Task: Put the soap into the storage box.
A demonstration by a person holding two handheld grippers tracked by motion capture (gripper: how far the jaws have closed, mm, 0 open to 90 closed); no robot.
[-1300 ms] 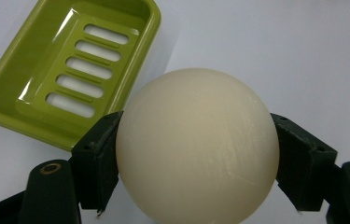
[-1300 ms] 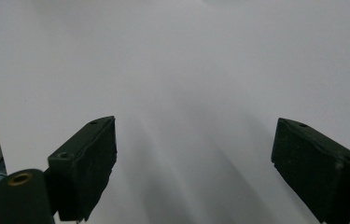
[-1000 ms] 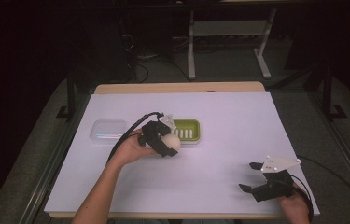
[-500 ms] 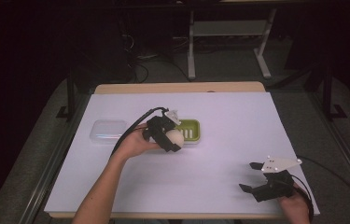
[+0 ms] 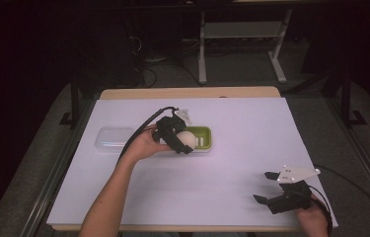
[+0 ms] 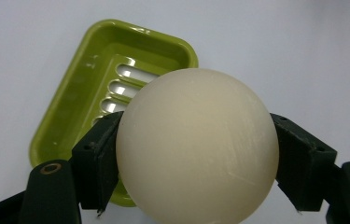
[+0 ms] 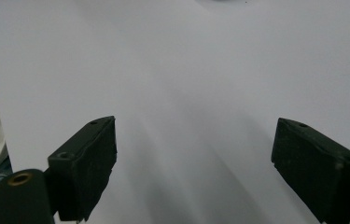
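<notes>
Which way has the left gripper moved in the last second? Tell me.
Yes. The left gripper, shut on the cream ball, moved right and slightly away from the person, from beside the green soap dish to above it.

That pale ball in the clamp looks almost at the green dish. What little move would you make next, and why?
Probably carry it a touch farther over the green soap dish and lower it. The left gripper is shut on the cream ball, which hangs over the dish's near corner, not its slotted middle, so releasing now could let it roll off.

Legible text, labels, brands, numbers, signs: none. The cream ball (image 6: 197,144), green soap dish (image 6: 86,88), clear lid (image 5: 113,138) and tabletop (image 5: 251,128) carry no readable markings.
</notes>
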